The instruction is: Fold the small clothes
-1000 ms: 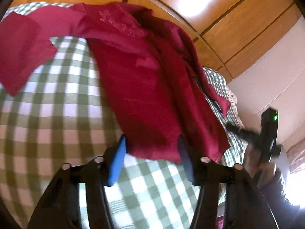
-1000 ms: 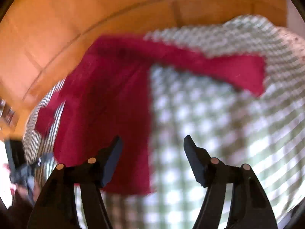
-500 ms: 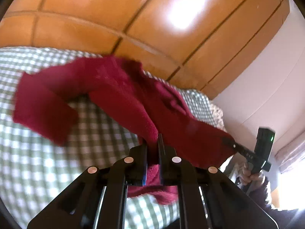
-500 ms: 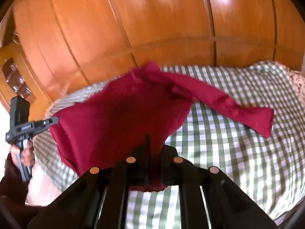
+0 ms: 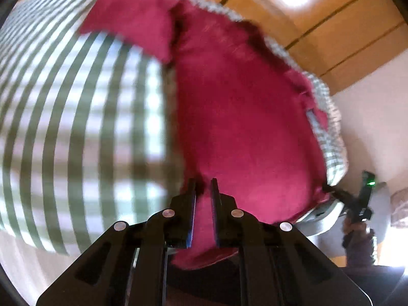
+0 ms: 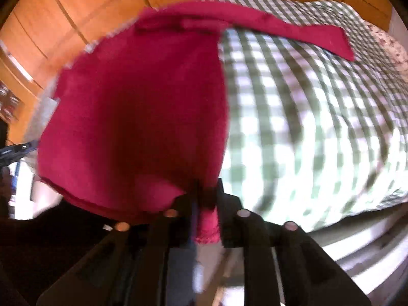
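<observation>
Garment: crimson long-sleeved top spread ahead of both my tongs over the checked cover, its near hem pulled up to my fingertips; both views are blurred, so I can't make out the weave
Cover: green-and-white checked cloth lying under the top, to the left of my left tongs and to the right of my right tongs
Panelling: orange wooden wall beyond the far edge of the cover
Sleeve, left view: one sleeve lies far ahead and to the left of my left tongs, flat on the checks
Sleeve, right view: the other sleeve stretches far ahead and off to the right of my right tongs
Left tongs: my left gripper is clenched on the hem, red cloth bunched between the two fingers
Right tongs: my right gripper pinches the hem too, a fold of it hanging below the fingers
</observation>
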`<action>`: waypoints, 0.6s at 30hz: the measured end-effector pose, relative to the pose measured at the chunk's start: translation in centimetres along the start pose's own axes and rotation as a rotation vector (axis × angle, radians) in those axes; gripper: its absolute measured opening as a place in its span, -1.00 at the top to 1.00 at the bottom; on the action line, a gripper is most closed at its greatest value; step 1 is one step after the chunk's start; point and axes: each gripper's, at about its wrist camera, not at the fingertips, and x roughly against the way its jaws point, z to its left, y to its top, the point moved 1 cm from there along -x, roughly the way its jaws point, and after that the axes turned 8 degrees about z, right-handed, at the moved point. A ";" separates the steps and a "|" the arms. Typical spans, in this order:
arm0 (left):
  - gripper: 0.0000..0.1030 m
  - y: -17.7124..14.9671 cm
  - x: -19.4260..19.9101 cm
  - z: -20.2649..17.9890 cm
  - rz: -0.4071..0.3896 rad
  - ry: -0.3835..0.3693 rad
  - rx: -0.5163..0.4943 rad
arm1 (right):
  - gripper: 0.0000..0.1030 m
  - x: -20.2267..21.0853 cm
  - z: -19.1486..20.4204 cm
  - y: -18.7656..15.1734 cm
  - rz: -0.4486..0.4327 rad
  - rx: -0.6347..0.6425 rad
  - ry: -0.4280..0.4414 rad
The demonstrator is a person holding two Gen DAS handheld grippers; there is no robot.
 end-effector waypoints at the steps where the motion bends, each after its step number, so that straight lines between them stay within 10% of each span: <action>1: 0.49 -0.2 0.2 0.8 -0.010 -0.002 0.027 | -0.01 0.7 -0.2 0.2 -0.033 -0.006 -0.009; 5: 0.06 0.9 2.6 3.1 -0.157 0.054 0.135 | -0.17 2.5 1.0 2.3 -0.142 0.013 0.022; 11: 0.05 4.4 5.0 4.2 -0.314 0.167 0.218 | -0.23 -0.4 8.4 5.7 -0.166 0.138 0.156; 18: 0.05 8.5 2.0 1.6 -0.354 0.422 -0.021 | -0.33 -5.4 14.5 6.5 -0.080 0.231 0.235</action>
